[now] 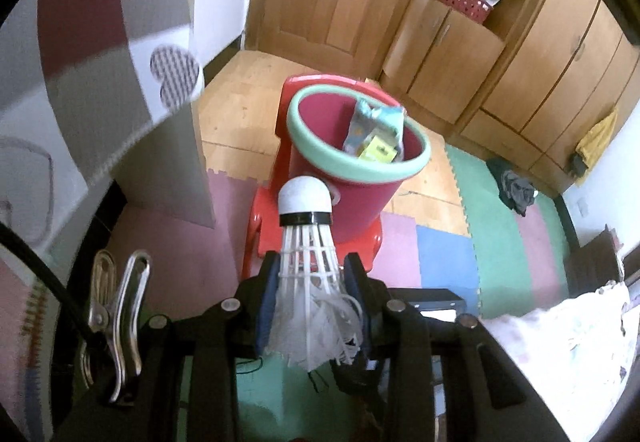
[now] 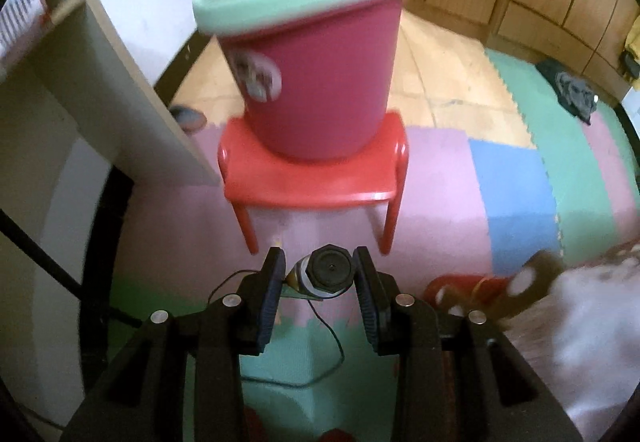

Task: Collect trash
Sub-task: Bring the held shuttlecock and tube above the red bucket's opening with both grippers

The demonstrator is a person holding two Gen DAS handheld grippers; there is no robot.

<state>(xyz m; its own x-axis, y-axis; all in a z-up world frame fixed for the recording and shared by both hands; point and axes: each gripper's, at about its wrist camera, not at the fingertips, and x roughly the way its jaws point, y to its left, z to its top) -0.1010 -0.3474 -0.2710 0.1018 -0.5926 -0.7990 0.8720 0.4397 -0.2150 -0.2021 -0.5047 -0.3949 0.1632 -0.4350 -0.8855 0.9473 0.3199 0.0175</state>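
The left tongs (image 1: 310, 278) grip a shuttlecock (image 1: 306, 242) by its feather skirt, cork end pointing forward. It looks very light and its feathers crush easily, so the lacing band is probably the safest hold. The right tongs (image 2: 320, 276) clamp a small bottle (image 2: 326, 276) just below its black cap; it seems stiff, perhaps slippery. Both point steeply down toward the bucket (image 1: 358, 158) on the red chair (image 2: 316, 178), wrappers already inside.
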